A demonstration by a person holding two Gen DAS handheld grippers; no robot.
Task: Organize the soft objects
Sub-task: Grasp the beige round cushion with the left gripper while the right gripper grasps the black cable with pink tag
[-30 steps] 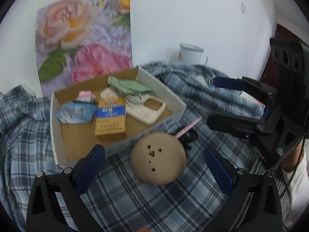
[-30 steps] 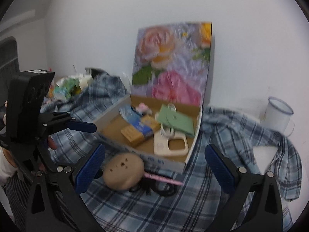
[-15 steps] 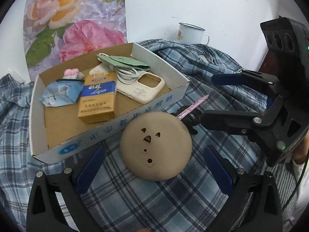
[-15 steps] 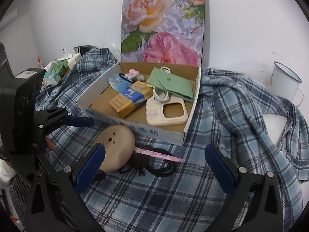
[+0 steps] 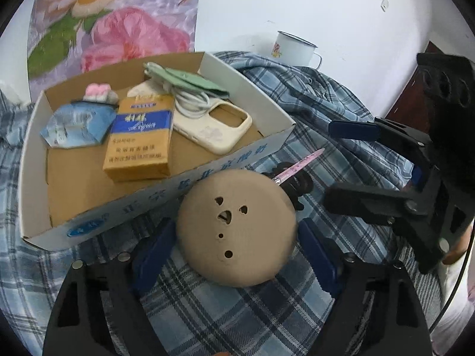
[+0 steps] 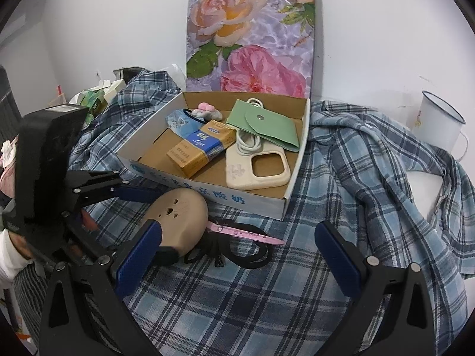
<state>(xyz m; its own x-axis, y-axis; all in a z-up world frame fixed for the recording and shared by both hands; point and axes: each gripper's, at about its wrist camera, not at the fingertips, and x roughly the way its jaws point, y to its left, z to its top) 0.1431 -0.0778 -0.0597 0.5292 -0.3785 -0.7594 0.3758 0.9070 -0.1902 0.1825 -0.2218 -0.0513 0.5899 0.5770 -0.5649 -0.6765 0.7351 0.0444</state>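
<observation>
A round beige soft cushion [image 5: 237,227] with small face holes lies on the plaid cloth in front of the cardboard box [image 5: 184,190]. My left gripper [image 5: 236,246] is open, its blue pads [image 5: 154,252] on either side of the cushion, close to it. The cushion also shows in the right wrist view [image 6: 178,216], with the left gripper [image 6: 139,207] around it. My right gripper [image 6: 234,255] is open and empty above the cloth, over a black strap [image 6: 237,252] and a pink strip [image 6: 246,233]. It also shows in the left wrist view [image 5: 344,163].
The box holds a yellow-blue packet [image 5: 139,142], a cream phone case [image 5: 213,127], a white cable, a green pouch [image 6: 267,127], a blue packet and a pink toy. A floral lid [image 6: 252,35] stands behind. A white mug [image 6: 436,121] stands at the right. Plaid cloth [image 6: 356,178] covers the surface.
My left gripper has moved forward and down, so its pads now flank the cushion. The right gripper has come lower and closer to the strap and box.
</observation>
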